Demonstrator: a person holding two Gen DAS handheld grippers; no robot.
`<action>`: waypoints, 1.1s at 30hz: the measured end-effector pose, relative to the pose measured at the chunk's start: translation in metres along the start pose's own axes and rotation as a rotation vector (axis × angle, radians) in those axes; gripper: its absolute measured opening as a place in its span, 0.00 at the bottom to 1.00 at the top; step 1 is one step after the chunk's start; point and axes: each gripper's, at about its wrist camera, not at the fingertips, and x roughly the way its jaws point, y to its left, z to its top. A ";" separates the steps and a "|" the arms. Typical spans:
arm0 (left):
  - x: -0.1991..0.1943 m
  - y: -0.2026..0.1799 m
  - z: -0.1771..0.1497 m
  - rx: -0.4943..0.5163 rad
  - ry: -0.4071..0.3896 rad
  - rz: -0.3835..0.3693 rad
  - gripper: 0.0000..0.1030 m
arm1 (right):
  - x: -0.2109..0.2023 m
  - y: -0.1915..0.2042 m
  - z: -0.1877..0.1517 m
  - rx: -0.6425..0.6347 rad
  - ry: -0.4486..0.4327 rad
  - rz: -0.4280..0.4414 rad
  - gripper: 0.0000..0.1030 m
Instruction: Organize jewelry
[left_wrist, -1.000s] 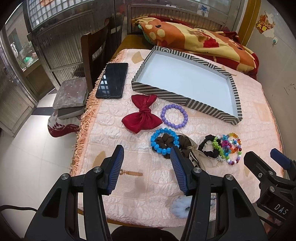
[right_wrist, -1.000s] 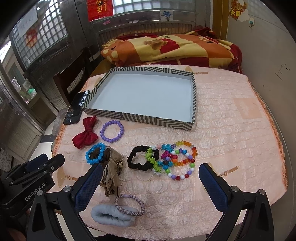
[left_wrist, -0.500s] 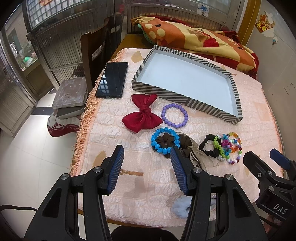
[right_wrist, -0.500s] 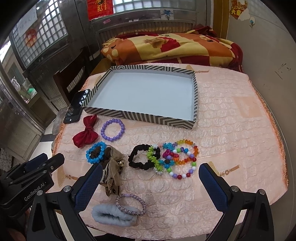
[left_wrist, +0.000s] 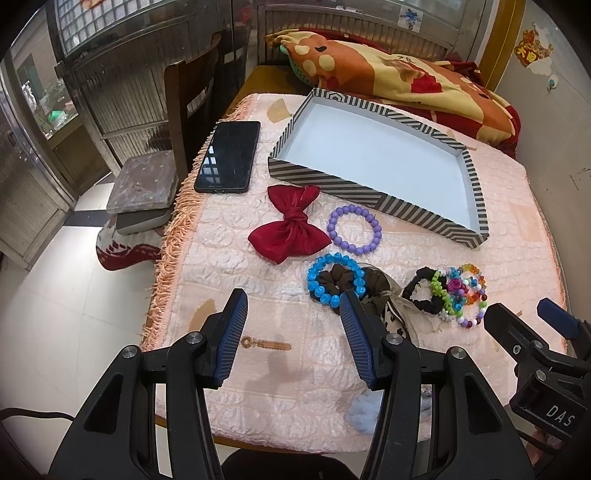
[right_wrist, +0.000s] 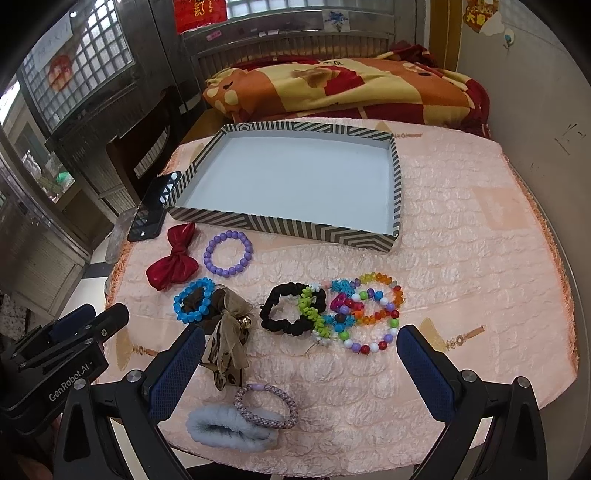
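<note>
A striped shallow tray (right_wrist: 280, 229) (left_wrist: 369, 199) with a pale blue floor stands at the back of the pink-clothed table. In front of it lie a red bow (right_wrist: 171, 260) (left_wrist: 288, 230), a purple bead bracelet (right_wrist: 228, 253) (left_wrist: 355, 229), a blue bead bracelet (right_wrist: 194, 301) (left_wrist: 334, 278) on a brown scrunchie, a black scrunchie (right_wrist: 291, 308), a heap of coloured bead bracelets (right_wrist: 364, 314) (left_wrist: 461, 295), a braided hair tie (right_wrist: 266, 406) and a grey fluffy scrunchie (right_wrist: 229, 430). My left gripper (left_wrist: 293, 315) is open and empty over the table's near left. My right gripper (right_wrist: 301, 352) is open and empty above the near edge.
A black phone (left_wrist: 229, 160) lies at the table's left edge beside the tray. A wooden chair (left_wrist: 192, 99) stands left of the table. A folded orange blanket (right_wrist: 332, 88) lies behind the tray. A wall (right_wrist: 535, 92) runs along the right.
Both grippers have drifted very slightly; the view of the table has barely shifted. No object has moved.
</note>
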 end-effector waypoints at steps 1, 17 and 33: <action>0.000 0.000 0.000 0.000 0.001 0.000 0.50 | 0.001 0.000 0.000 -0.004 0.006 -0.005 1.00; 0.006 -0.002 0.004 -0.003 0.019 0.006 0.50 | 0.002 -0.003 0.001 0.012 -0.008 0.065 1.00; 0.012 -0.004 0.001 -0.008 0.030 0.009 0.50 | 0.008 -0.001 0.001 -0.049 0.035 0.001 1.00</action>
